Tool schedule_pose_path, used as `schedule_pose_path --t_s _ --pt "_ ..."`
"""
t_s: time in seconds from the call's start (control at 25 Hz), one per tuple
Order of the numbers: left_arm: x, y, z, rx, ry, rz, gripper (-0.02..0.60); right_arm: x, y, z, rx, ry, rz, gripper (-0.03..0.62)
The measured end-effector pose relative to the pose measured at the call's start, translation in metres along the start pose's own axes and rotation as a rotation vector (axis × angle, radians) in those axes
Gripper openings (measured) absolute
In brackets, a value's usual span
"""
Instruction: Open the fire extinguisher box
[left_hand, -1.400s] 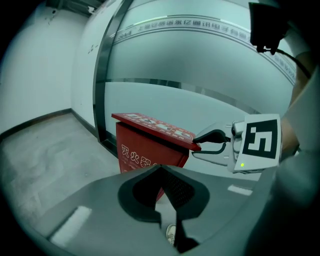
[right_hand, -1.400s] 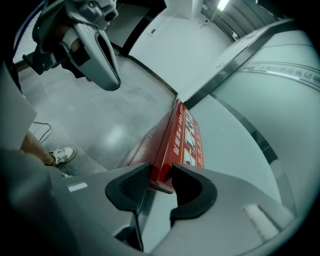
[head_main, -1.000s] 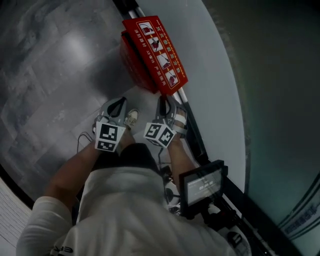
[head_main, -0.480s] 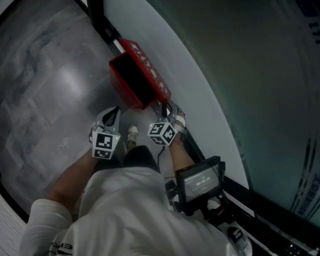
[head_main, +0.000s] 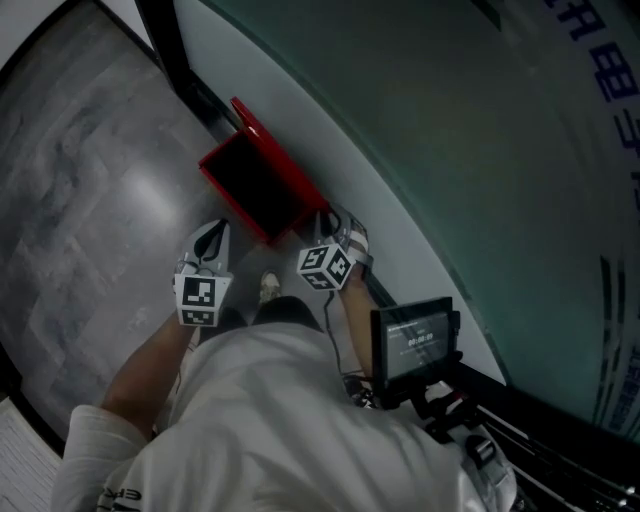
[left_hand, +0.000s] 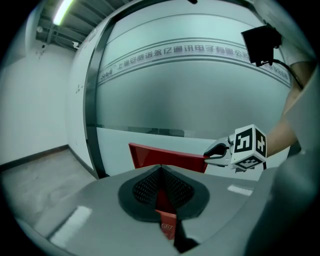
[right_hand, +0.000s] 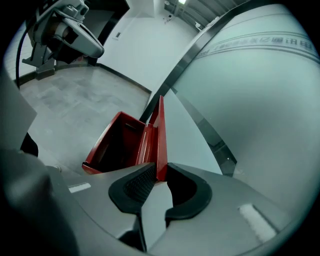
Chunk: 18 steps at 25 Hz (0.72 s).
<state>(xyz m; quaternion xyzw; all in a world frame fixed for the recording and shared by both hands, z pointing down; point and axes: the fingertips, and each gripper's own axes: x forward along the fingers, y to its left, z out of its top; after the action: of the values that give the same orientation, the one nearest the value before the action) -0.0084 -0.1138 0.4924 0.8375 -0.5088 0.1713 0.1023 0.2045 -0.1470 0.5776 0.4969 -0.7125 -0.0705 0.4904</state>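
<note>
Fire extinguisher box (head_main: 250, 190) sits on the floor (head_main: 90, 200) against the frosted glass wall (head_main: 450, 120), its red lid (right_hand: 161, 140) raised upright. The right hand-held gripper (head_main: 335, 215), whose jaws have just been closing, clamps the lid's near edge. The left hand-held gripper (head_main: 212, 232) hovers beside the box's front corner, jaws together, empty.

Head view dim, with soft glare on the floor (head_main: 120, 190); both gripper views brighter, fisheye-bent, black-cornered.
</note>
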Motion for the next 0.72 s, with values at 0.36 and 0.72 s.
schedule_pose_path --t_s 0.36,0.72 --pt "0.021 -0.008 0.006 0.003 -0.004 -0.002 0.002 0.029 -0.028 -0.01 0.017 0.012 -0.019 0.087" --pt "0.036 -0.015 0.008 0.014 0.027 -0.017 0.003 0.05 -0.054 -0.024 0.065 0.061 -0.046 0.092"
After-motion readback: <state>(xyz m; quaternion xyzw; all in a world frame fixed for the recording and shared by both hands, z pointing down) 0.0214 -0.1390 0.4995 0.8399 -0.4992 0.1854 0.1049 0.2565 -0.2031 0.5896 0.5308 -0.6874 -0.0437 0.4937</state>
